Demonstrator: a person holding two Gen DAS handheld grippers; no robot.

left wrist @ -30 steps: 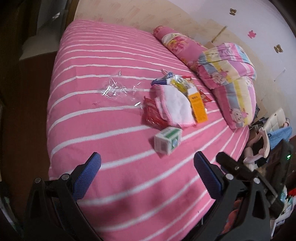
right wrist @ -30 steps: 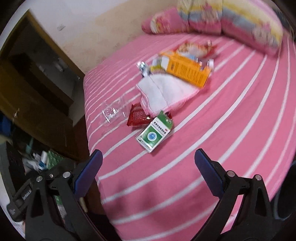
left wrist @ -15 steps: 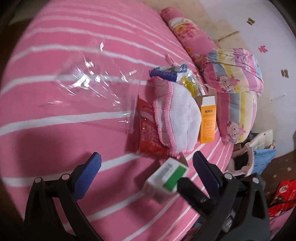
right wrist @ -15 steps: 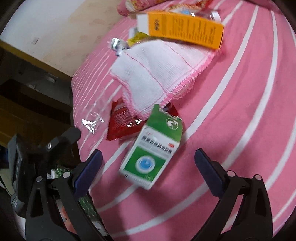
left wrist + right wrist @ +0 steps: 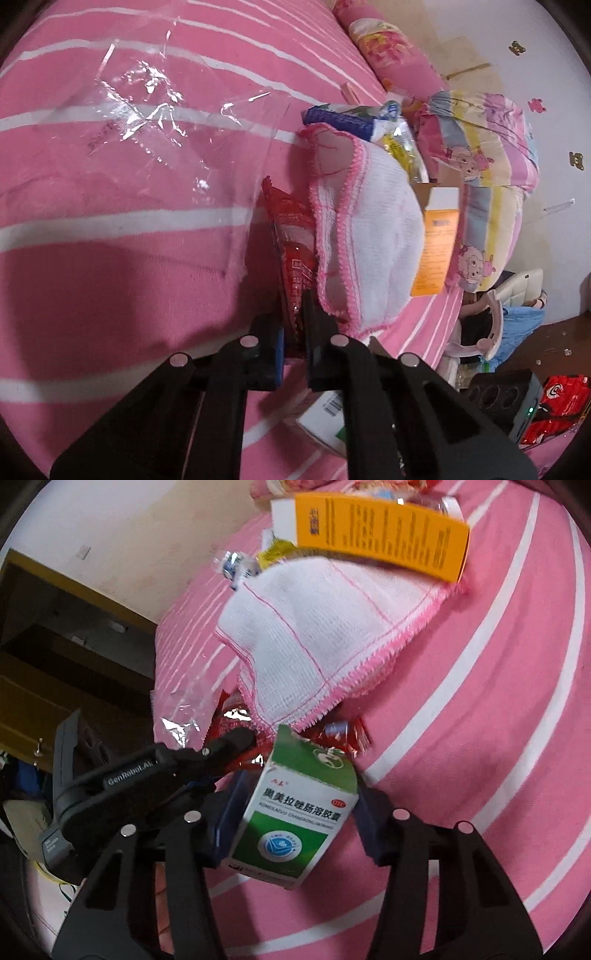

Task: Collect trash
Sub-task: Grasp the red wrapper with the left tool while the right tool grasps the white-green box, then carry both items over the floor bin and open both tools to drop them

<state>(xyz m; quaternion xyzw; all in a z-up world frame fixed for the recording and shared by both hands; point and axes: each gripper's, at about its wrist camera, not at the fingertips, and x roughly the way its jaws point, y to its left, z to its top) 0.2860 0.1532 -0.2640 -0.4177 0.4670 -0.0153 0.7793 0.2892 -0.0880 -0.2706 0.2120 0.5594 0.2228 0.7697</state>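
Note:
Trash lies on a pink striped bed [image 5: 110, 236]. My left gripper [image 5: 293, 325] is shut on the near edge of a red snack wrapper [image 5: 291, 236], which lies partly under a white cloth with pink trim [image 5: 365, 240]. My right gripper [image 5: 295, 812] is shut on a green and white medicine box [image 5: 295, 823], held upright between the jaws. The left gripper also shows in the right wrist view [image 5: 236, 744], just left of the box, on the red wrapper [image 5: 236, 720]. The box corner shows low in the left wrist view [image 5: 325, 417].
A clear plastic sheet [image 5: 147, 110] lies left of the wrapper. An orange carton [image 5: 376, 531], a blue packet [image 5: 340, 118] and a yellow packet [image 5: 402, 155] lie beyond the cloth. Pillows [image 5: 480, 155] lie at the bed's head. Clutter and a red bag [image 5: 554, 406] lie on the floor at right.
Both grippers moved down to the bed and closed: the left on the red wrapper, the right on the green box. Both were open a second ago.

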